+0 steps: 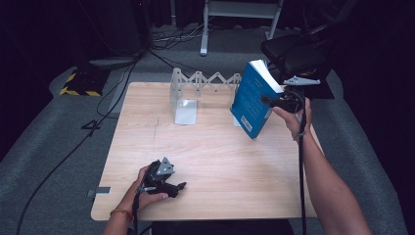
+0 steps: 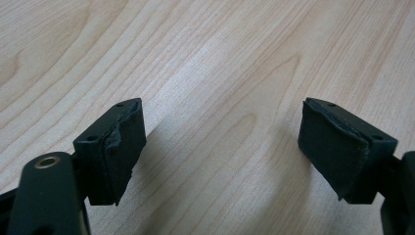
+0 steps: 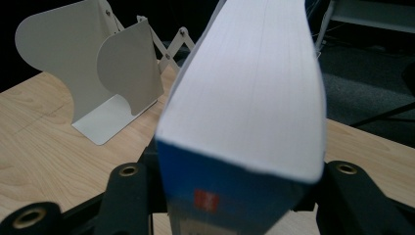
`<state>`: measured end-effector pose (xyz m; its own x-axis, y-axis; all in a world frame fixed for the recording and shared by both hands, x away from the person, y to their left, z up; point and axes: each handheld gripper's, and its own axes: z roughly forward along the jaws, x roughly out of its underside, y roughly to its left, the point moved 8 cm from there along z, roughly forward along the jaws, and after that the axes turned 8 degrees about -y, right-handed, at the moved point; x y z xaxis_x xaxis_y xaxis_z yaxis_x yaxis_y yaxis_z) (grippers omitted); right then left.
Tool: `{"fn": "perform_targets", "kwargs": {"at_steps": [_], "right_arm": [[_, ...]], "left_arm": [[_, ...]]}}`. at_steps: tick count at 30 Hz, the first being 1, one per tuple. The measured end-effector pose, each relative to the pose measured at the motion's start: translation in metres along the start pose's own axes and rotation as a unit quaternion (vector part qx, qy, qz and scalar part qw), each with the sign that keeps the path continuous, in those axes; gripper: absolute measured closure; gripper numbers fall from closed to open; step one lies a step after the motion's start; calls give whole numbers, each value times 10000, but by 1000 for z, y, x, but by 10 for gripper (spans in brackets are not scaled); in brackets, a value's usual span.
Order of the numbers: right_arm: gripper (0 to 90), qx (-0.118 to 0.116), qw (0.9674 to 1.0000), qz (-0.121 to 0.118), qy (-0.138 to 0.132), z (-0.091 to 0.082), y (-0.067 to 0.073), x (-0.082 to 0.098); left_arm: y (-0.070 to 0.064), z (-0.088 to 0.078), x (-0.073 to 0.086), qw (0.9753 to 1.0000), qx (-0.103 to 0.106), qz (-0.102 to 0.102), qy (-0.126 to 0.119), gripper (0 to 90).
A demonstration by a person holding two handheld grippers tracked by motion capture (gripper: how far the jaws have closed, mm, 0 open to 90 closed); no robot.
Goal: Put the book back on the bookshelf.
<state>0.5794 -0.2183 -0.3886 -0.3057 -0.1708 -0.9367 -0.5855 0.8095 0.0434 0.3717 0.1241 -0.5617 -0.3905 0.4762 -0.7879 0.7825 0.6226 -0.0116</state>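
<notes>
We see a square table of pale wood grain, standing on grey carpet. At its far edge stands a white bookend rack: upright metal plates joined by a folding lattice, one flat foot resting on the wood. Near the front left, the left gripper lies on the table under the hand. Black cables run across the carpet at the left.

left claw gapes empty over wooden table.
</notes>
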Motion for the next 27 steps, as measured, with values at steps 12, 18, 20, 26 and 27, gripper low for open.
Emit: {"fn": "perform_targets", "kwargs": {"at_steps": [12,18,20,26,27], "right_arm": [[575,155,9997,-164,5,12,5,29],[593,162,9997,-184,-46,13,7,29],[591,181,9997,-150,-81,12,7,30],[550,144,9999,-38,-38,10,5,33],[537,108,9999,-54,-21,9,5,35]], "left_arm": [[0,0,0,10000,15,-8,1,182],[0,1,-1,10000,9,-4,5,175],[0,1,0,10000,13,-15,4,174],[0,1,0,10000,13,-15,4,175],[0,1,0,10000,12,-14,3,175]]}}
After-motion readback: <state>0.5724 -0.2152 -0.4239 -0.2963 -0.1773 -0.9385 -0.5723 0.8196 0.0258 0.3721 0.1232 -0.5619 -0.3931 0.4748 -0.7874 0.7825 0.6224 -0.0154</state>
